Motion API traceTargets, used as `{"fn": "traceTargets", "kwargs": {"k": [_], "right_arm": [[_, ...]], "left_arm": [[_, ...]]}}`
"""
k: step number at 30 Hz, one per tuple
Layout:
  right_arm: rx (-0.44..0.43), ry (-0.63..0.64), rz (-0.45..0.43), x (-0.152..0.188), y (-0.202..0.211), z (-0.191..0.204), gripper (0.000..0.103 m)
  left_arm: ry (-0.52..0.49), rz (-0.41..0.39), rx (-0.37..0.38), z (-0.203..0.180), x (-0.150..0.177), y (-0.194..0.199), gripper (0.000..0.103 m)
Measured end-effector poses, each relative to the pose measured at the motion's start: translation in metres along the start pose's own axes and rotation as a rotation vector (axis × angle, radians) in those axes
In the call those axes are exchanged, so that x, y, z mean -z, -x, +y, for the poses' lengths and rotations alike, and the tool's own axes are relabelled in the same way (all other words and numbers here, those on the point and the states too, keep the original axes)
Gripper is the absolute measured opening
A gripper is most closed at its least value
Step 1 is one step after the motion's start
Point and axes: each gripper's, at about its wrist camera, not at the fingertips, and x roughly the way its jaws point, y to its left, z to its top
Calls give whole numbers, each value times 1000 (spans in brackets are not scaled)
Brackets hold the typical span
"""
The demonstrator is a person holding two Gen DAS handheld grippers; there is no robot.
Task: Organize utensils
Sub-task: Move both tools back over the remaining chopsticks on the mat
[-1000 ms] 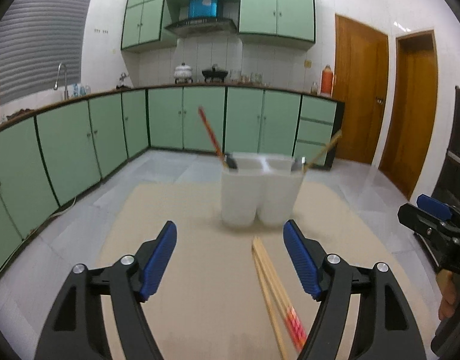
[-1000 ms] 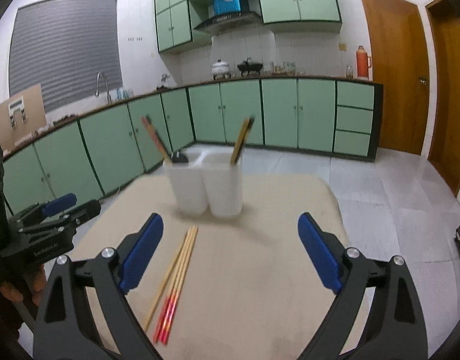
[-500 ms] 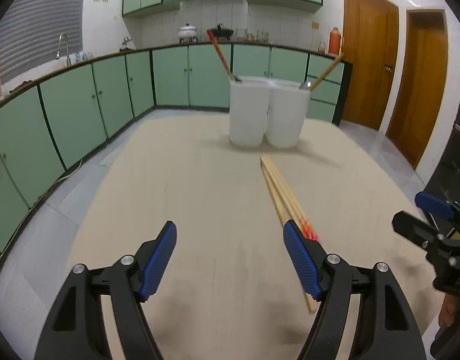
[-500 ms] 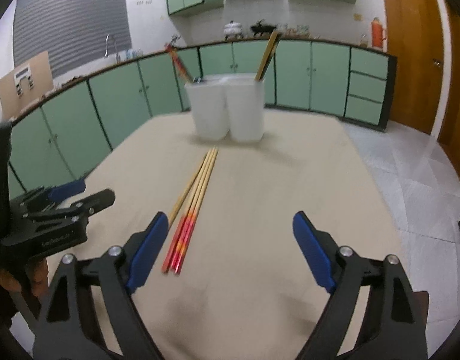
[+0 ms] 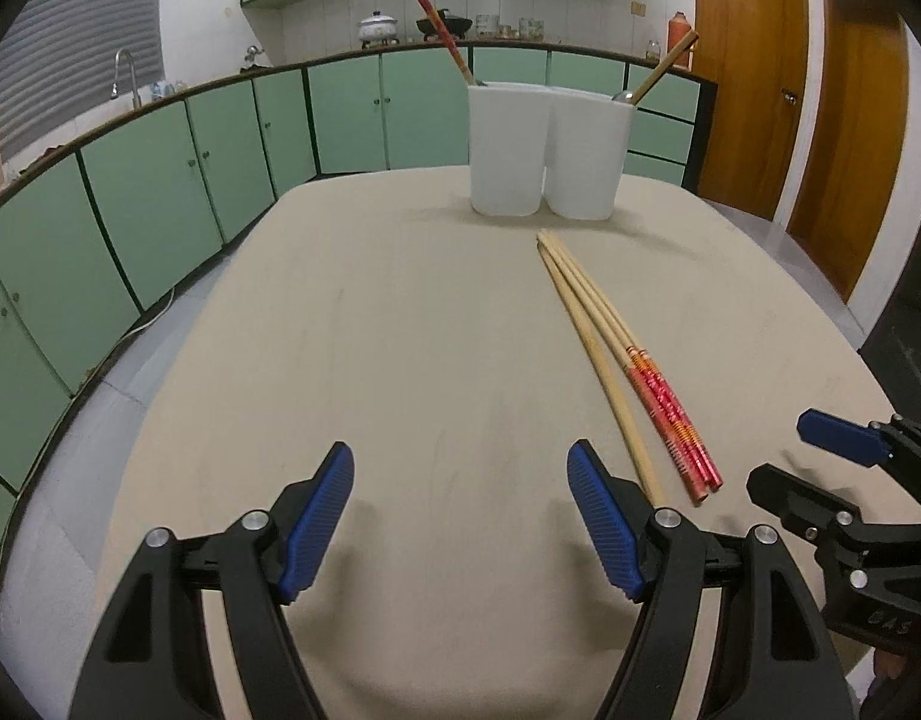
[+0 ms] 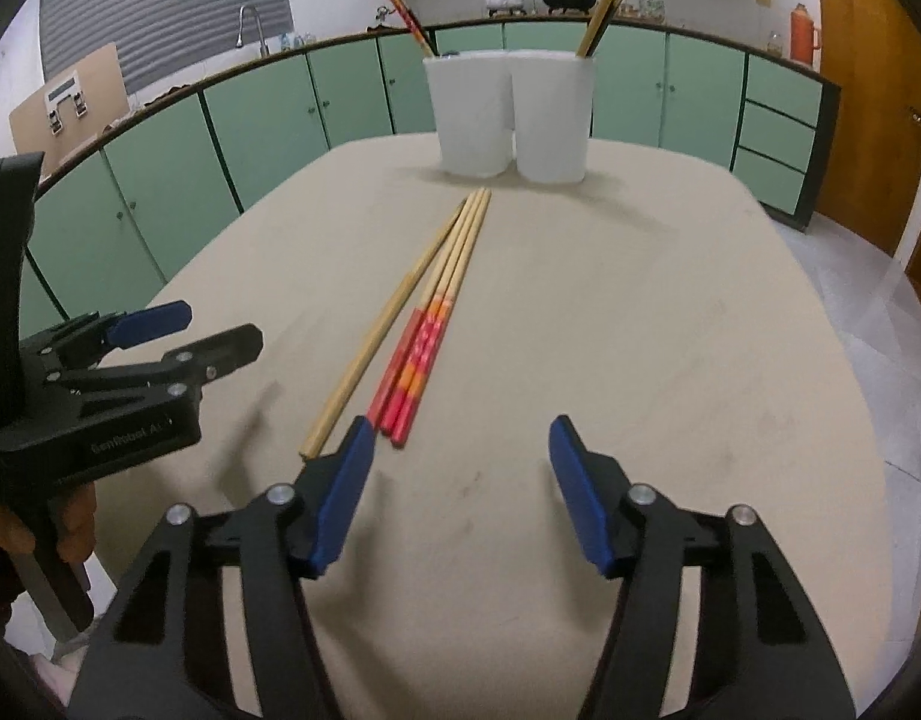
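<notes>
Three chopsticks (image 6: 427, 312) lying bunched mid-table (image 6: 670, 330), two red-ended, one plain; white holder (image 6: 511, 114) standing near far edge. Right gripper (image 6: 460, 456) closing on nothing; left gripper (image 5: 460, 489) gaping, empty. Only the right view is showing fingers (image 6: 76, 516) gripping the left handle.

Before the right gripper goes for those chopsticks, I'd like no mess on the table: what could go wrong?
1. The chopsticks lie touching in a bundle; the closing right gripper, nothing between its fingers yet, may take several or scatter them.
2. Their ends sit beside its left finger, which could knock them away.
3. The left gripper hovers close and might collide.
</notes>
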Motion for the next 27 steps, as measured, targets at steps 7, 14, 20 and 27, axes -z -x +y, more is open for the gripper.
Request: {"fn": "traceTargets", "kwargs": {"k": [7,14,20,27], "right_arm": [[-18,13,34,1,-10,5,45],[4,47,30,0,-14,8,39],[36,-1,26,-2,-12,-9,38],[-15,-35,14,0,-10,-12,32]], "left_arm": [[4,14,2,2,3,-3,72],[0,18,7,2,2,-5,72],[4,21,7,3,3,-6,72],[9,25,9,3,3,-8,72]]}}
